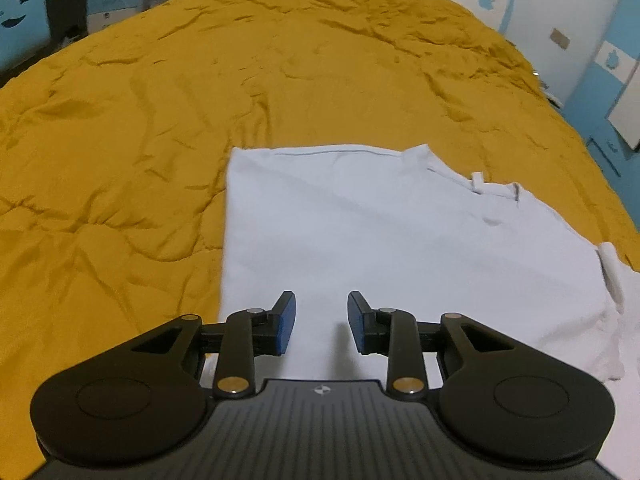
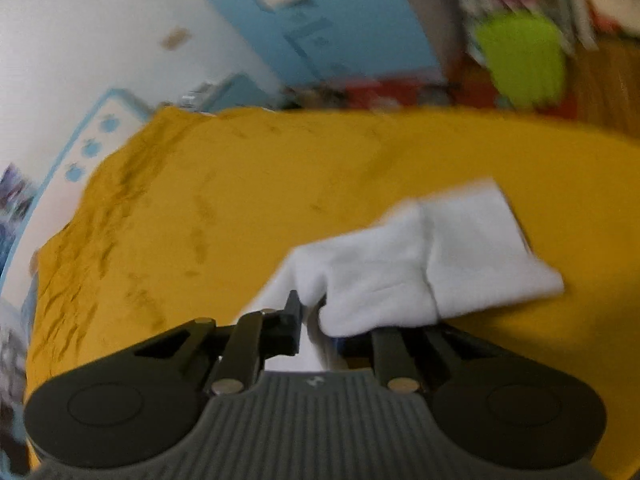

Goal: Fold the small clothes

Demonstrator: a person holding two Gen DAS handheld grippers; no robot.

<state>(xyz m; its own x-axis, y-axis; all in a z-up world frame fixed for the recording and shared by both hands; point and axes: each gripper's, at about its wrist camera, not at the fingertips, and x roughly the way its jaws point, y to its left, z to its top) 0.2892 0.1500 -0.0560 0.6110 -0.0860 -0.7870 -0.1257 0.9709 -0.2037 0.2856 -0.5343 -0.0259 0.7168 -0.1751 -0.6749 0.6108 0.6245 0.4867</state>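
The white shirt (image 1: 400, 248) lies mostly flat on the mustard bedspread (image 1: 140, 140). The left gripper (image 1: 322, 322) hangs over the shirt's near edge, fingers spread with nothing between them. The right gripper (image 2: 316, 320) pinches a shirt corner (image 2: 420, 264), lifted off the bedspread, view's pretty blurry though.

The garment (image 1: 400, 248) is lying flat on the bed (image 1: 160, 120), toward its near right part, directly ahead of and under my left gripper (image 1: 322, 322). My right gripper (image 2: 316, 320) is holding a part of that garment above the bed, with cloth draping over its right finger.
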